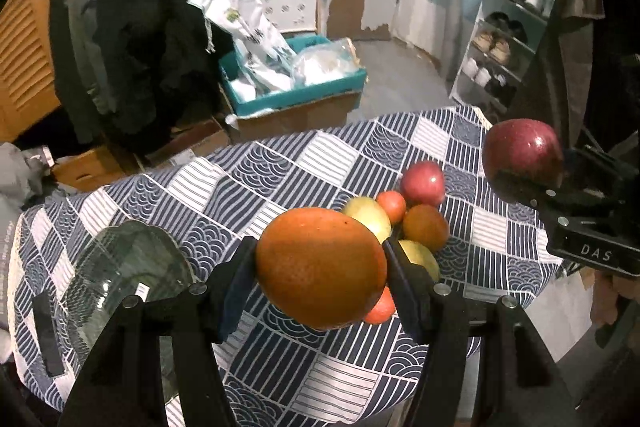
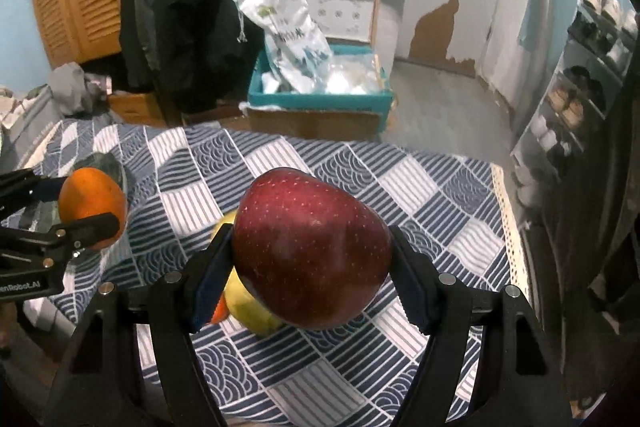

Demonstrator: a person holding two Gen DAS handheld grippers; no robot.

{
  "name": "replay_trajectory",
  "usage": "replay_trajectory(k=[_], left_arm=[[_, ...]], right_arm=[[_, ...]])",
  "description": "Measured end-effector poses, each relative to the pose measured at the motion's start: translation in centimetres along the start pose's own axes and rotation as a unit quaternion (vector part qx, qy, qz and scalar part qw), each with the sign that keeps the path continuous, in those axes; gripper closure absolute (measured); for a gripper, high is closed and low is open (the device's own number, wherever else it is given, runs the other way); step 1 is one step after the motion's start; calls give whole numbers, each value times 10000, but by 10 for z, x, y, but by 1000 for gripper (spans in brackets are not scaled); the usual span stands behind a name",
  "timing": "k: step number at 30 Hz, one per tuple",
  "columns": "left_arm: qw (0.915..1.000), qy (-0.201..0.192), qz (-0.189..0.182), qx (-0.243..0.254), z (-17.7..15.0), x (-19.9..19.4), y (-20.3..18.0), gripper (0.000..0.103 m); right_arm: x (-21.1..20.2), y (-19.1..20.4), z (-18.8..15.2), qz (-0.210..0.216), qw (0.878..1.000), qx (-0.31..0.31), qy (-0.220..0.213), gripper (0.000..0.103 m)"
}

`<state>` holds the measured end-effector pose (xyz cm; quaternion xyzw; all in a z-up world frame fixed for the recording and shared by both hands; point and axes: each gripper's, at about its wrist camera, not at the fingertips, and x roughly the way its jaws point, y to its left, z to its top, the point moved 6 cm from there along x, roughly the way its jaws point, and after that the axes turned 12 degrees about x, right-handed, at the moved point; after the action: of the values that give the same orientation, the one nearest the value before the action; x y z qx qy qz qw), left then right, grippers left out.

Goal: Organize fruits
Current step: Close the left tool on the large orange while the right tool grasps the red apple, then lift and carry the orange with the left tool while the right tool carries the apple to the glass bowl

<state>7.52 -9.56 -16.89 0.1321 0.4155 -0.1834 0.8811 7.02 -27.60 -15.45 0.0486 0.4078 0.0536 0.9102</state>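
- An orange [image 1: 322, 267] is pinched in the left gripper [image 1: 320, 269], held above the table [image 1: 280, 163].
- A red apple [image 2: 312, 247] is clamped by the right gripper [image 2: 312, 255].
- Carrying step, probably; next a drop into the glass bowl [image 1: 128, 267] is needed.

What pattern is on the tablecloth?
The tablecloth has navy-and-white patchwork squares of stripes and wave arcs, clearest in the right wrist view.

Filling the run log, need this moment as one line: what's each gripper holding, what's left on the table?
left gripper: shut on orange | right gripper: shut on red apple | fruit pile on tablecloth | glass bowl: empty
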Motion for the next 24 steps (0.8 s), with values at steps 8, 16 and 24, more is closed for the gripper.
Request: replay_trajectory(k=[8,16,24], left_arm=[[9994,-241,90,-249,5,-21,18,39],[9981,-440,227,-371,9,-39,32,39],[9962,-597,338,-540,10,-55,51,39]], right_arm=[[-16,16,13,217,9994,16,-252,29],[-29,31,25,408,9981,12,-453,29],[-33,49,35,574,9970,28,-520,29]])
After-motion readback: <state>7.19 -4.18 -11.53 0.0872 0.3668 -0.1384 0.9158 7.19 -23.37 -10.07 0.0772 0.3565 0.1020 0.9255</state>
